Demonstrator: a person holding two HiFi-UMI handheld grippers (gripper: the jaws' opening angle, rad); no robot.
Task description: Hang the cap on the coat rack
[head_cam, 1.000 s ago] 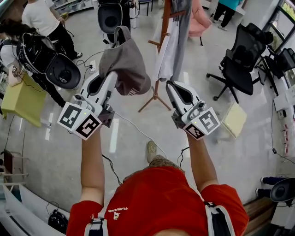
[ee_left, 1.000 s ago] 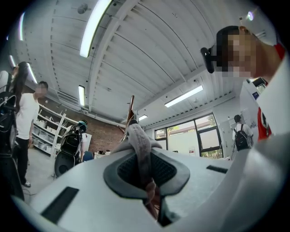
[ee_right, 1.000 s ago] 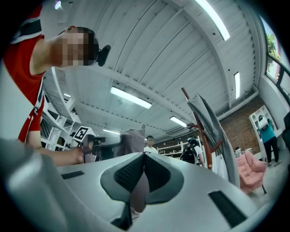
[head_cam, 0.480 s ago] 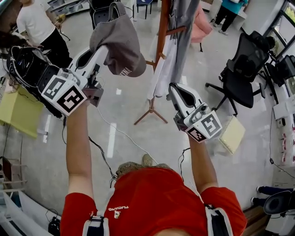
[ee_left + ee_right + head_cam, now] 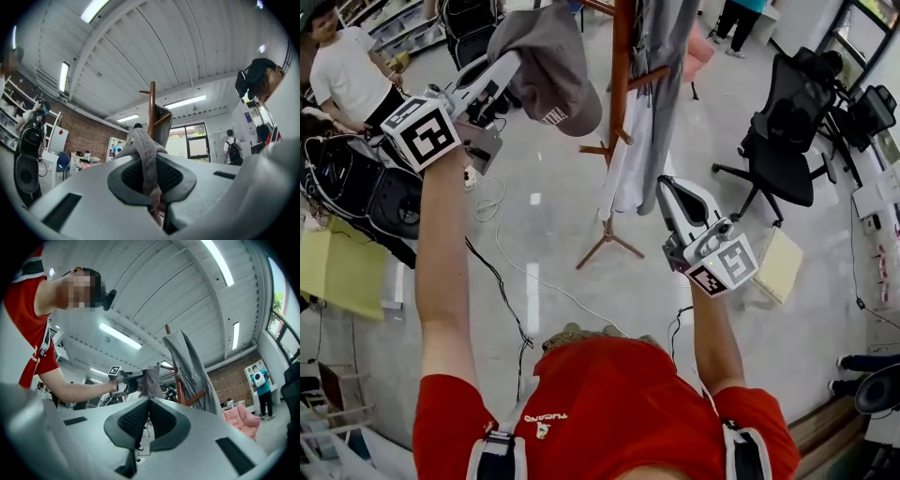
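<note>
A grey cap (image 5: pixel 548 61) hangs from my left gripper (image 5: pixel 508 67), which is raised high at the upper left and shut on the cap's fabric. In the left gripper view a strip of the cap (image 5: pixel 143 145) is pinched between the closed jaws of that gripper (image 5: pixel 151 161). The wooden coat rack (image 5: pixel 622 56) stands just right of the cap and carries a grey garment (image 5: pixel 661 84); its pole top (image 5: pixel 151 105) shows ahead. My right gripper (image 5: pixel 670 192) is lower, right of the rack, shut and empty. In its own view, past that gripper (image 5: pixel 149 401), I see the cap (image 5: pixel 151 380) beside the rack (image 5: pixel 179 380).
A black office chair (image 5: pixel 783 131) stands at the right, with a yellow pad (image 5: pixel 778 262) on the floor near it. A person in a white shirt (image 5: pixel 342 70) is at the far left, above black gear (image 5: pixel 366 187). Cables (image 5: pixel 502 281) cross the floor.
My left gripper has lifted the cap upward and away from me, closer to the rack's top. The right gripper has shifted slightly right and stayed shut.
</note>
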